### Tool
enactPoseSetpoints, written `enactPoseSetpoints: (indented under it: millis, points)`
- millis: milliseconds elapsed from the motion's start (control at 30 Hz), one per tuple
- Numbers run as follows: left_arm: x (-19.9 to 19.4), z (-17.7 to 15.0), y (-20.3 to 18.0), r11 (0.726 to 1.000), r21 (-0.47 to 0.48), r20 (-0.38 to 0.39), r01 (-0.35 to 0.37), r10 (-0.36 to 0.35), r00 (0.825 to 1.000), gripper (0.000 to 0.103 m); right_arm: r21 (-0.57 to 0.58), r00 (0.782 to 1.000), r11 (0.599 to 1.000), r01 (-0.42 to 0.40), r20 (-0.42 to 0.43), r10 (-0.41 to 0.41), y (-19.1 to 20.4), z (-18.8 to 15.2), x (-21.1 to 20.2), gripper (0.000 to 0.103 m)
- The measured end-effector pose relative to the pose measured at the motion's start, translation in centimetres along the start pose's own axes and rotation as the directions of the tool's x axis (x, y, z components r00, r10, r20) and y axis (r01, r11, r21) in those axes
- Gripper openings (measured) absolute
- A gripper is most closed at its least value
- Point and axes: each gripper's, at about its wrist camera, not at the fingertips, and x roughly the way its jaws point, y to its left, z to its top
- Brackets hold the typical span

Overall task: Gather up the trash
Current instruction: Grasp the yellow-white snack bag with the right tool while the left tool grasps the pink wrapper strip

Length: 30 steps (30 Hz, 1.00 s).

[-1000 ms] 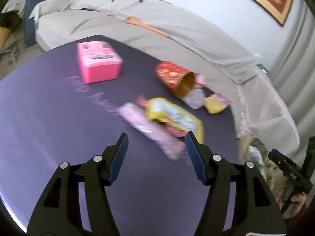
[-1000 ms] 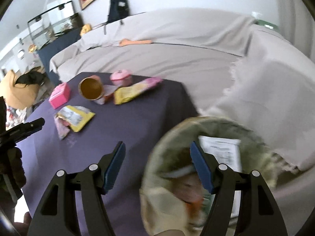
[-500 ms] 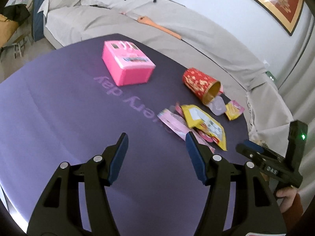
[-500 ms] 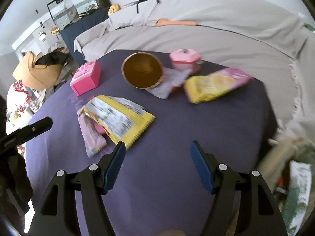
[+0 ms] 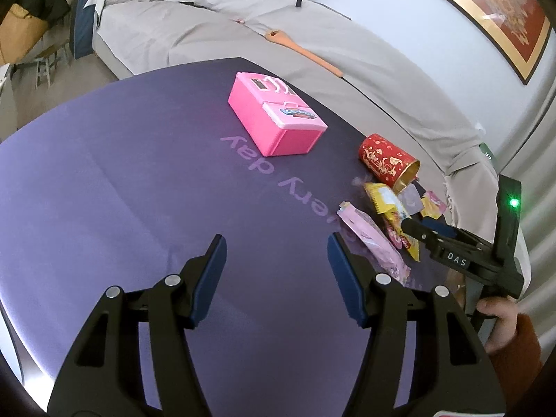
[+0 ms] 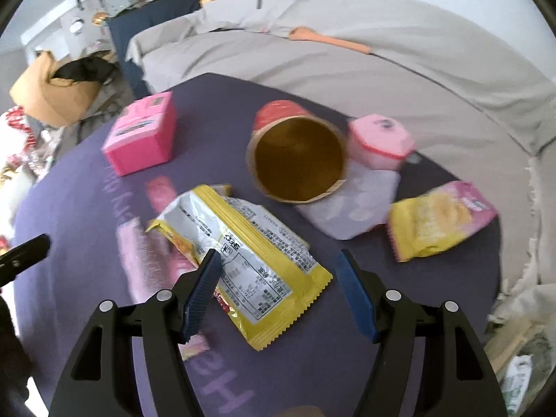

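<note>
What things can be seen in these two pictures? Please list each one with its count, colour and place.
table: 1, purple cloth with pale lettering, centre.
toy case: 1, pink, far part of the table.
paper cup: 1, red outside and gold inside, on its side, mouth toward the right wrist view.
large snack wrapper: 1, yellow and silver, below the cup, partly between the right jaws.
long wrapper: 1, pink, beside the yellow one.
small snack bag: 1, yellow and pink, right of the cup.
lidded container: 1, pink, behind the cup.
pale wrapper: 1, whitish, under the cup's mouth.
sofa: 1, beige cover, behind the table.
left gripper: 1, black with blue pads, open.
right gripper: 1, same, open.
</note>
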Motion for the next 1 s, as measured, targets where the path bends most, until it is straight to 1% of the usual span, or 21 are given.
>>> enactPoseSetpoints:
  millis: [100,167,233,300,367,433,500,567,600,667,700,767,833,867,900,1000]
  points:
    - [0.2,-0.1,-0.3,1.000,0.007,-0.006,0.007,-0.007,1.000,0.057,0.004,0.999,0.999,0.043,-0.014,-0.043,-1.3,-0.7,0.0,0.065]
    - [0.4,-0.2,-0.6,1.000,0.012,-0.011,0.007,-0.006,1.000,0.057,0.014,0.999,0.999,0.040,-0.018,-0.040,-2.1,-1.0,-0.1,0.065]
    - [0.5,-0.3,-0.7,1.000,0.013,-0.014,0.003,-0.003,1.000,0.057,0.014,1.000,1.000,0.016,-0.014,-0.016,-2.4,-1.2,-0.7,0.065]
    - [0.6,-0.3,-0.8,1.000,0.016,-0.016,-0.004,0.005,1.000,0.057,-0.060,1.000,0.998,-0.012,0.023,0.013,-1.2,-1.4,-1.7,0.065]
    - [0.7,-0.3,-1.0,1.000,0.021,-0.019,-0.008,0.008,1.000,0.057,-0.151,0.999,0.988,-0.025,0.039,0.031,0.3,-1.4,-2.1,0.065]
    - [0.8,-0.3,-1.4,1.000,0.030,-0.021,-0.008,0.009,1.000,0.057,-0.202,0.999,0.979,-0.023,0.040,0.032,1.3,-1.1,-1.6,0.065]
    - [0.7,-0.4,-1.8,0.999,0.039,-0.024,-0.005,0.006,1.000,0.057,-0.220,0.999,0.975,-0.030,0.027,0.036,1.5,-0.7,-0.7,0.065]
    - [0.6,-0.6,-2.3,0.999,0.053,-0.029,-0.004,0.005,1.000,0.057,-0.197,0.998,0.978,-0.067,-0.008,0.066,1.1,-0.1,0.4,0.065]
    - [0.6,-0.7,-2.6,0.998,0.063,-0.033,-0.003,0.005,0.999,0.057,-0.142,0.992,0.982,-0.122,-0.029,0.119,0.1,0.3,0.9,0.065]
    - [0.7,-0.8,-3.1,0.997,0.078,-0.038,0.000,0.003,0.999,0.057,-0.064,0.982,0.981,-0.184,-0.054,0.180,-1.2,1.0,1.6,0.065]
    - [0.8,-0.8,-3.3,0.997,0.082,-0.040,0.002,0.002,0.999,0.057,-0.024,0.978,0.978,-0.207,-0.047,0.206,-1.9,1.1,1.6,0.064]
    - [1.0,-0.8,-3.6,0.996,0.087,-0.045,0.006,-0.003,0.999,0.057,0.011,0.979,0.980,-0.199,-0.038,0.199,-3.1,0.8,1.2,0.052]
    - [1.5,-0.8,-3.9,0.996,0.083,-0.059,0.018,-0.014,0.998,0.057,0.022,0.982,0.983,-0.185,-0.034,0.186,-3.7,0.4,0.6,0.046]
    - [1.7,-0.8,-4.1,0.996,0.079,-0.067,0.028,-0.023,0.997,0.057,0.022,0.985,0.985,-0.170,-0.030,0.171,-4.0,0.0,0.2,0.036]
    - [1.9,-0.9,-4.5,0.996,0.075,-0.079,0.044,-0.038,0.996,0.057,0.022,0.990,0.990,-0.140,-0.027,0.140,-4.4,-0.4,-0.3,0.036]
    - [2.7,-1.2,-5.8,0.994,0.068,-0.112,0.082,-0.074,0.991,0.057,0.028,0.996,0.996,-0.083,-0.018,0.084,-5.4,-1.4,-1.2,0.036]
